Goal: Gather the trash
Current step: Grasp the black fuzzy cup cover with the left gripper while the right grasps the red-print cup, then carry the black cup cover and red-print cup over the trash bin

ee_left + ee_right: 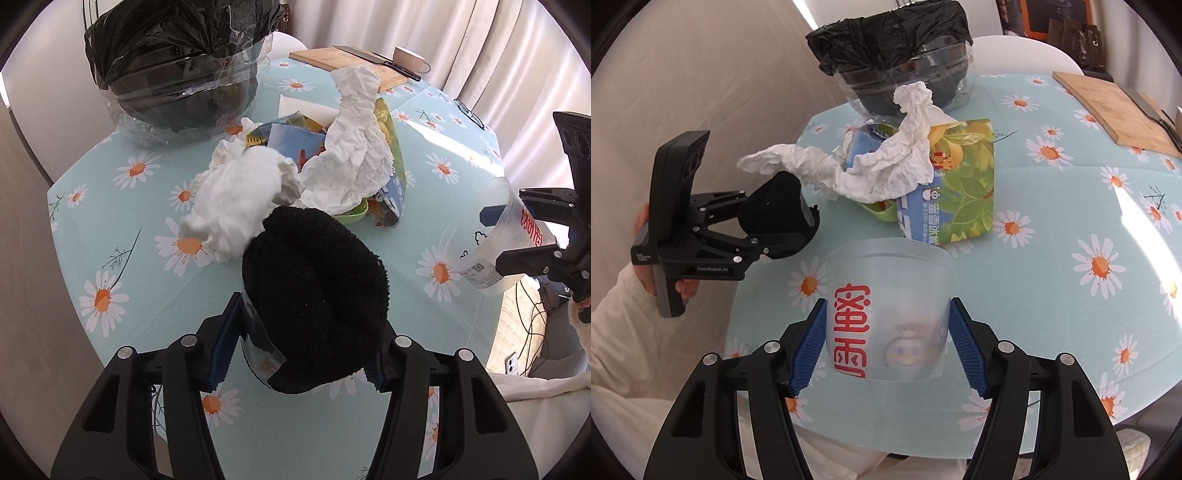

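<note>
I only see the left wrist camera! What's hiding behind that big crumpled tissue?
Observer: A green leaf-printed package stands upright behind the tissue.
Operator: Is the right hand-held gripper really holding the plastic cup?
Observer: Yes, both blue pads press against its sides.
Operator: What's on it?
Observer: Big red characters and a faint cartoon face.

Both grippers clamped on loads.
Left gripper (301, 354) gripping black cloth (314, 299); right gripper (888, 350) squeezing plastic cup (888, 314).
</note>
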Action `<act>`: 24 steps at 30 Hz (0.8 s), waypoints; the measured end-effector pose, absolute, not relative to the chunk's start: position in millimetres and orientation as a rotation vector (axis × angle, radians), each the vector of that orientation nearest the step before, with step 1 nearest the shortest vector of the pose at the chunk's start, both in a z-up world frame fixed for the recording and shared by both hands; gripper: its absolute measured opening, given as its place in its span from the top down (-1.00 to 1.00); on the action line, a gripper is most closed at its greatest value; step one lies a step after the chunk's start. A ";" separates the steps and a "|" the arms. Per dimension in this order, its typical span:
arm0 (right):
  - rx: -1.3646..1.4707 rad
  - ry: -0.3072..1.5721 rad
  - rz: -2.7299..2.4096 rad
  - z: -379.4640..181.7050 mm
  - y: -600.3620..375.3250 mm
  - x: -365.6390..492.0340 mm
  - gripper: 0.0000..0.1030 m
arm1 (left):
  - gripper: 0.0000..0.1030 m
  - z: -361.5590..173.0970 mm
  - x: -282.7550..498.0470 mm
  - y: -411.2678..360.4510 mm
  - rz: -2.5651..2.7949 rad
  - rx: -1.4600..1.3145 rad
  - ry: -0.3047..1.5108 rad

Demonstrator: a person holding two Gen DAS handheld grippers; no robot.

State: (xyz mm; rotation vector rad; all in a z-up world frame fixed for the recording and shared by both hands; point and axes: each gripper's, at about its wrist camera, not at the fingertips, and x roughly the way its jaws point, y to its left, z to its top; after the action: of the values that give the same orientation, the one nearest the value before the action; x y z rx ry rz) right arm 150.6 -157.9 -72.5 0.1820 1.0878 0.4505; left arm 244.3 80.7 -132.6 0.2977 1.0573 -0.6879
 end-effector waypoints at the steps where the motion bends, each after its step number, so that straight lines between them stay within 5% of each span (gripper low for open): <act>1: 0.182 1.083 0.451 -71.6 -158.1 151.8 -0.18 | -0.11 -130.0 242.0 81.9 -0.690 0.302 1.052; 24: 0.088 0.980 0.559 -36.5 -174.8 183.3 -0.18 | -0.10 -74.8 227.1 100.1 -0.568 0.262 0.951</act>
State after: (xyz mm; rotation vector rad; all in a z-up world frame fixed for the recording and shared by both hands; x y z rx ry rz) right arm 183.3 -174.8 -36.5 0.0879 0.9799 0.5594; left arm 227.1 100.1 -74.8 0.2619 0.9512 -0.5683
